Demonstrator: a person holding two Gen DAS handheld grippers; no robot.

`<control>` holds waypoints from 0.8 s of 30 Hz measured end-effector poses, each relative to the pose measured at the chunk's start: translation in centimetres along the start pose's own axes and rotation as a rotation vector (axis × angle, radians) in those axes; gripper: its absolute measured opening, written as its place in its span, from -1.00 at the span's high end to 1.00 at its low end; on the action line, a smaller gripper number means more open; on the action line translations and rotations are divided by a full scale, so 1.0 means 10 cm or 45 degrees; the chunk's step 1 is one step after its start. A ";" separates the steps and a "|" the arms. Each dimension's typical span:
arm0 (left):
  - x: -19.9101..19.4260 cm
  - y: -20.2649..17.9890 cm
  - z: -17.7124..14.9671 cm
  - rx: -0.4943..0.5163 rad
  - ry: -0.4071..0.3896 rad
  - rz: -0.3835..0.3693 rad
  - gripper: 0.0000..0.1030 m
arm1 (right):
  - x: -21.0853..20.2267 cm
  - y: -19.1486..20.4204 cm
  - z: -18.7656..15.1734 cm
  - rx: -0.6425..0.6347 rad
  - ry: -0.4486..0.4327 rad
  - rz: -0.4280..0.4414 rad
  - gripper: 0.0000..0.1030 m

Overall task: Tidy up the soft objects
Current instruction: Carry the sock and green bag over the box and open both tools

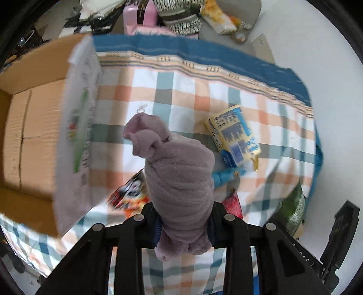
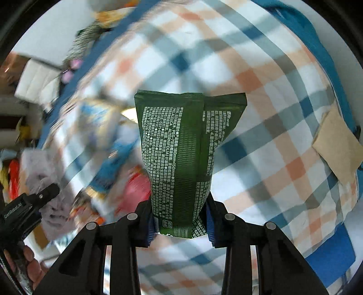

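My left gripper (image 1: 185,223) is shut on a mauve fleece cloth (image 1: 179,177), rolled up and held above the checked bedspread (image 1: 181,95), just right of an open cardboard box (image 1: 34,127). My right gripper (image 2: 180,223) is shut on a dark green soft packet (image 2: 181,158) with white print, held upright over the bedspread (image 2: 261,113). The left gripper (image 2: 25,208) with the mauve cloth (image 2: 52,204) also shows at the left edge of the right wrist view. The green packet (image 1: 295,211) shows at the right in the left wrist view.
A yellow and blue packet (image 1: 236,133), a blue tube (image 1: 226,175) and red snack packets (image 1: 131,192) lie on the bedspread. Pink items (image 1: 140,15) and a striped cloth (image 1: 181,18) sit beyond the far edge. A beige cloth (image 2: 338,145) lies at the right.
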State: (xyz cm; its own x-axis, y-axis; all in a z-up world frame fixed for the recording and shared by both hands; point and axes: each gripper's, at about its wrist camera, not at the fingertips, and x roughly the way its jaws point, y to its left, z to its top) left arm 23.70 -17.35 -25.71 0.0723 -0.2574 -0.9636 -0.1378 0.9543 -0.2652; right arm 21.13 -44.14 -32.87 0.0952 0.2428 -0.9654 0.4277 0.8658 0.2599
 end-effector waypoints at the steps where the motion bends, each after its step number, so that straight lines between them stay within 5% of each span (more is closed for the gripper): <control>1: -0.08 0.06 -0.03 0.004 -0.020 -0.002 0.46 | -0.08 0.13 -0.05 -0.039 -0.007 0.023 0.27; 14: -1.09 1.30 0.22 -0.134 -0.213 -0.048 0.46 | -0.76 2.03 -0.85 -0.533 -0.076 0.281 0.27; 24: -0.92 2.41 0.91 -0.238 -0.151 -0.063 0.46 | -0.33 3.47 -0.99 -0.648 -0.021 0.209 0.27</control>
State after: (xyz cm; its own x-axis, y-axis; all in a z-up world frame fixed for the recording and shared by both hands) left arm 28.74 9.44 -22.93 0.1975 -0.2730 -0.9415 -0.3114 0.8932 -0.3243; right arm 26.72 -10.58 -20.50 0.1398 0.3898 -0.9102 -0.0838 0.9206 0.3814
